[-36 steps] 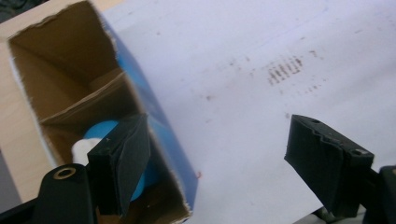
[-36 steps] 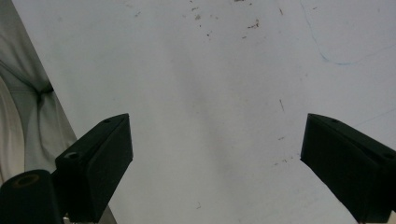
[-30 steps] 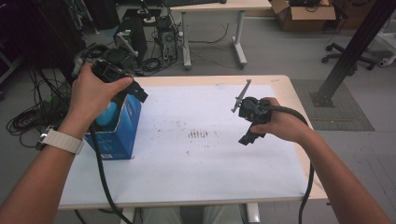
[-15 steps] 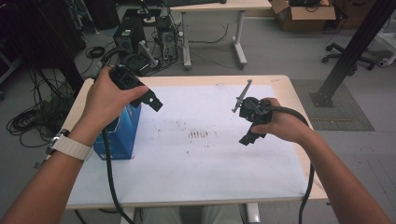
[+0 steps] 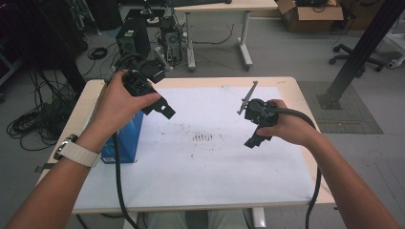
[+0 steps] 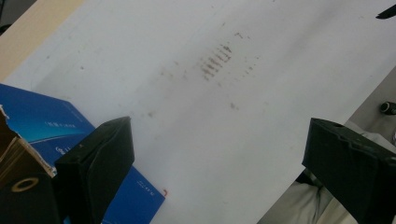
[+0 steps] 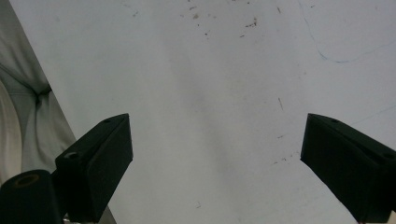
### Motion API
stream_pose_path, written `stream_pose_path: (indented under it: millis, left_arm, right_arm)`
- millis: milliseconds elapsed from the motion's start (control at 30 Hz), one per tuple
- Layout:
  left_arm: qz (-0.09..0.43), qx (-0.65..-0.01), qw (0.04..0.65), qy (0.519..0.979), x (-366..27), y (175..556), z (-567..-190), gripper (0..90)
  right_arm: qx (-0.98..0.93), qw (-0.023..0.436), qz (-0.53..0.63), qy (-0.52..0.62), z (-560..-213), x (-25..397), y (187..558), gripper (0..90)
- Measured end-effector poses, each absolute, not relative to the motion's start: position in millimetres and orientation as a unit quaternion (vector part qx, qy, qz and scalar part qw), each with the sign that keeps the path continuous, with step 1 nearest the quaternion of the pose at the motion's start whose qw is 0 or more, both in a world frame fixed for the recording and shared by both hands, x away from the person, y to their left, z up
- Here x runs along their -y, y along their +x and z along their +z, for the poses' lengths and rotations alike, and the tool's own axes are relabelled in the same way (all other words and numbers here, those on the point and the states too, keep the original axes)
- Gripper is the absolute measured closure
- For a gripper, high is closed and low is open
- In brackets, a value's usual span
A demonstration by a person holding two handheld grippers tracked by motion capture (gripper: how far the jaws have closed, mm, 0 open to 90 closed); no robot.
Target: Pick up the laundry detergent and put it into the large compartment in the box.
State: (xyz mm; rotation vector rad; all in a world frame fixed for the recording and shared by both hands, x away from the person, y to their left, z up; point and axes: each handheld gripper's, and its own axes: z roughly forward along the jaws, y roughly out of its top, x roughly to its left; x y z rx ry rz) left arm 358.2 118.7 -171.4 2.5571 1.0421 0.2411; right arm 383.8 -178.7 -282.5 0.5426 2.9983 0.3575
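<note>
High view: the left gripper (image 5: pixel 160 102) is held raised above the table's (image 5: pixel 291 90) left side, over the upper corner of the blue box (image 5: pixel 128 143), its jaws seen spread wide and gripping nothing. The box stands on the white sheet (image 5: pixel 215 167) near the left edge, partly hidden by the hand. The right gripper (image 5: pixel 255 129) is held well apart on the right, above bare sheet, also empty. A patch of dark marks (image 5: pixel 205 137) lies between the two.

Left gripper view: the jaws are seen parted, with the box (image 6: pixel 51 123) below and beside the left jaw, not between them. The box is therefore judged not yet lined up. If the jaws are lowered from this offset, one jaw may be landed on the box's top rather than beside its wall, and the box may be tipped or pushed toward the table edge, which lies close by.

Right gripper view: the jaws are seen open over plain sheet (image 7: pixel 224 93), with pale cloth (image 7: pixel 23 107) at the left edge, so no support is offered to the box from this side. A one-sided push would go unchecked. A trailing cable may also be dragged against the box.
</note>
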Motion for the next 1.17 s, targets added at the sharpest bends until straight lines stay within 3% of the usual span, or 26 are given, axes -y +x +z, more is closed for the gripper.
stream_pose_path:
  millis: [1167]
  left_arm:
    - [0.080, -0.354, 0.181, 0.914, -111.1, 352.9, -174.5, 8.7]
  right_arm:
    - [-0.978, 0.038, 0.117, 0.170, -280.1, 174.7, 381.4, 9.1]
